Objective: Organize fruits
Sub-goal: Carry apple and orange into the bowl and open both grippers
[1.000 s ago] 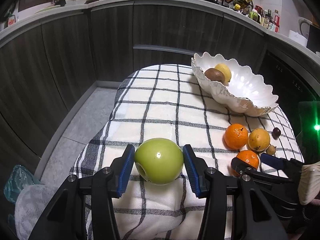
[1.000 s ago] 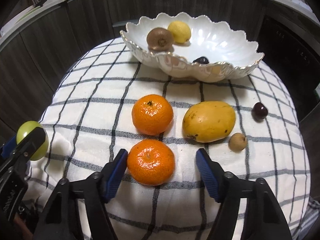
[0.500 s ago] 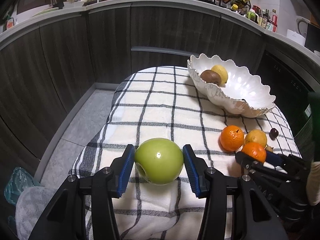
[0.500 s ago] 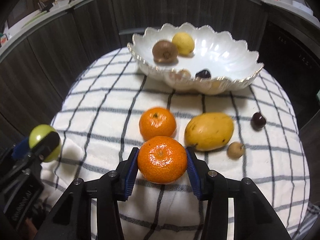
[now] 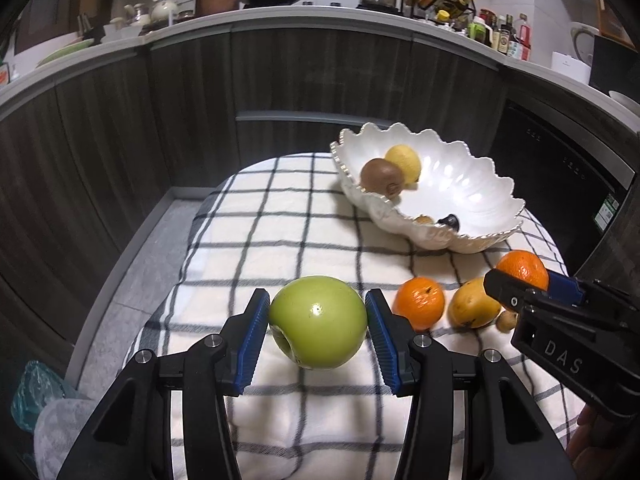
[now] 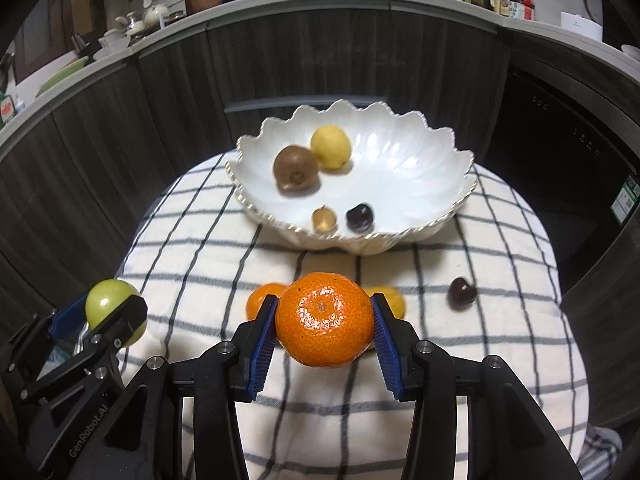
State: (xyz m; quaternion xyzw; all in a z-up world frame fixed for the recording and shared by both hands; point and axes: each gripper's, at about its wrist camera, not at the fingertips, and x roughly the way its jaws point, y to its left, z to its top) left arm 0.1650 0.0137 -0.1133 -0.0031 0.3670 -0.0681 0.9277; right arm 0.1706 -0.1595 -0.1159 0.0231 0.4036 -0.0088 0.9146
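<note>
My left gripper is shut on a green apple and holds it above the checked cloth. My right gripper is shut on an orange, lifted above the cloth; it also shows in the left wrist view. The white scalloped bowl stands at the back and holds a kiwi, a lemon, a small brown fruit and a dark cherry. On the cloth lie a second orange, a mango and a cherry.
The round table has a white cloth with black checks. Dark curved cabinets stand close behind it, with a cluttered counter on top. A small brown fruit lies by the mango. The floor drops off at the left.
My right gripper closed on the near orange and lifted it off the cloth. Both grippers have risen and the bowl's inside shows more. The apple stays held.
</note>
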